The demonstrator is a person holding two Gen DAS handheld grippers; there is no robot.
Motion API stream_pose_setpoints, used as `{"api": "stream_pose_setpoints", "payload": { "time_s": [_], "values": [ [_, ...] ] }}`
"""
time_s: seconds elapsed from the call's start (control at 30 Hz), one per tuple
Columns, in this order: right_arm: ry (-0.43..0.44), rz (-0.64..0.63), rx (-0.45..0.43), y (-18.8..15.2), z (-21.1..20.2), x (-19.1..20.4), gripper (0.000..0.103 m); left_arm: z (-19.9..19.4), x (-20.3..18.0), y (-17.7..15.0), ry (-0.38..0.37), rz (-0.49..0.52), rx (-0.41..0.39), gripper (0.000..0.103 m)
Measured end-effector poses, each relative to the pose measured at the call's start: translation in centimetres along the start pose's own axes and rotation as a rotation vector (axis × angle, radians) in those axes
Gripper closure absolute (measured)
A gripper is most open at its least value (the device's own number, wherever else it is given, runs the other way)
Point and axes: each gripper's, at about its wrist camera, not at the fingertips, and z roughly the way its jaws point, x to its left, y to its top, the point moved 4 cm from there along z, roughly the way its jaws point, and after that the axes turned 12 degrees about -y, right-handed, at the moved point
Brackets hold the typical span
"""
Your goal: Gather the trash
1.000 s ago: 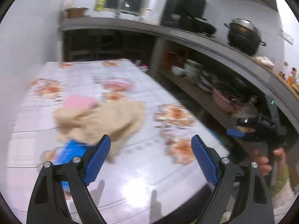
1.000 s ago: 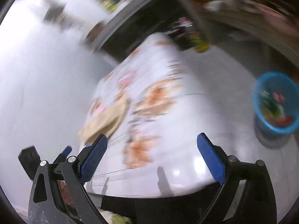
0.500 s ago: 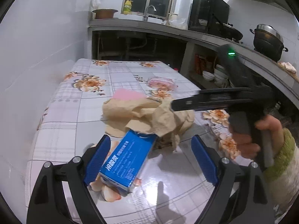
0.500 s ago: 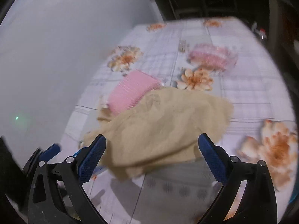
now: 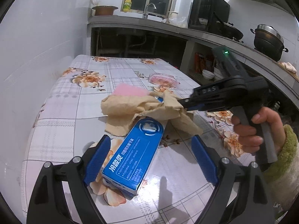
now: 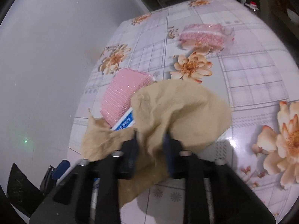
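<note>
The right gripper [image 6: 150,141] was closing on the crumpled tan paper [image 6: 179,110], a fold of which was bunched between its jaws; its pads looked to be pressing on the fold already. From the left wrist view the same gripper [image 5: 184,106] came in from the right, held by a hand [image 5: 256,128] in a green fuzzy sleeve [image 5: 286,149], and its tips bit into the right end of the paper [image 5: 130,108].

The paper lay on the table [image 5: 61,123], which wore a checked cloth with orange flowers. All other trash sat close to the paper. A pink ribbed pad [image 6: 121,93] lay just behind it, partly covered by its edge. A blue box [image 5: 133,155] lay in front of it, its far end tucked under the paper. A pink wrapped packet [image 6: 203,35] rested farther back on the table, apart from the paper.

The left gripper [image 5: 151,160] stood with its jaws wide apart. The near end of the box lay between them, close to the left pad and well clear of the right one; whether the left pad touched the box could not be told. The paper lay beyond the tips of this gripper, not between them.
</note>
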Motion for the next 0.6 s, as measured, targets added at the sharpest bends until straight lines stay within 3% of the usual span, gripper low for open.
{"api": "stream_pose_setpoints", "payload": {
  "time_s": [0.07, 0.17, 0.43, 0.6],
  "values": [
    [0.016, 0.009, -0.017, 0.0, -1.0, 0.0, 0.096, 0.1, 0.2, 0.0, 0.003, -0.008, 0.0, 0.017],
    [0.032, 0.014, -0.061, 0.0, -3.0, 0.1, 0.099, 0.5, 0.6, 0.0, 0.007, -0.023, 0.008, 0.017],
    [0.093, 0.06, -0.228, -0.2, -11.3, -1.2, 0.1, 1.7, 1.9, -0.3, -0.038, -0.122, 0.045, 0.021],
    [0.068, 0.093, -0.333, -1.2, -16.4, -3.2, 0.1, 1.9, 1.5, -0.2, -0.076, -0.137, 0.053, 0.025]
  ]
}}
